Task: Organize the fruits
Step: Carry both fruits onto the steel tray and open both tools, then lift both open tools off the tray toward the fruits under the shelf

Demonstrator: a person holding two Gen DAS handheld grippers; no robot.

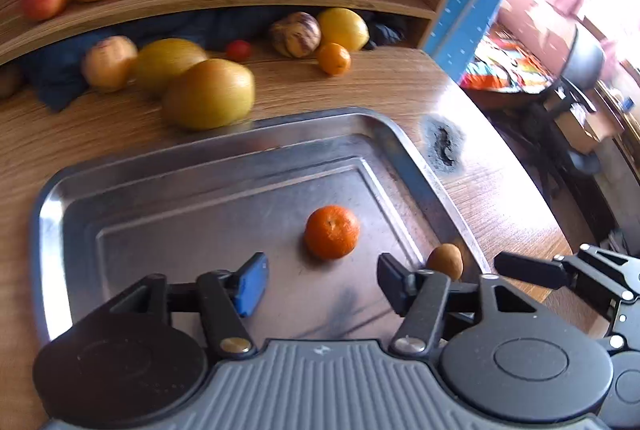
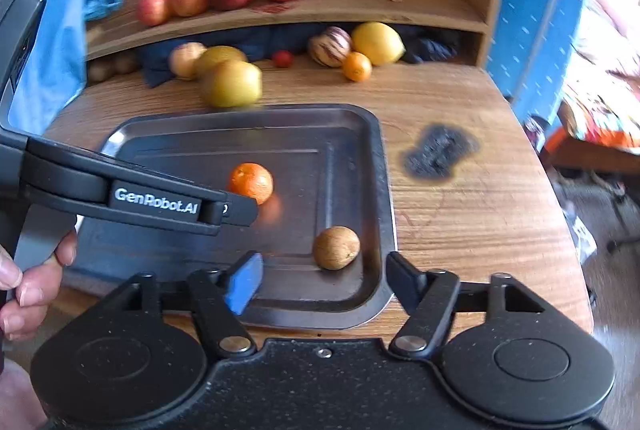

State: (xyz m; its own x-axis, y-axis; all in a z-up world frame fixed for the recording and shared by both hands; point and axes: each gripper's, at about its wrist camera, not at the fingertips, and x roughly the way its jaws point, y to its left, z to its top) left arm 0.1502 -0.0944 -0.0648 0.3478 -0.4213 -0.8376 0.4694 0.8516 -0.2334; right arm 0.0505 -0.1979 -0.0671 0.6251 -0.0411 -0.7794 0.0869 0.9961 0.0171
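Both grippers, left and right, hover with fingers wide and empty over the metal tray's near edge. On it lie a mandarin mid-tray and a brown fruit by its right rim.

I am holding the left gripper wide open over a metal tray, where a tangerine is sitting beside a small brown fruit.

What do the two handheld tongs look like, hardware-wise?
Both are black linkage tongs with silver pivot screws and round black housings. Left tongs: grey ribbed body, one blue pad; white "GenRobot.AI" lettering on its side. Right tongs: speckled black body, one blue pad.
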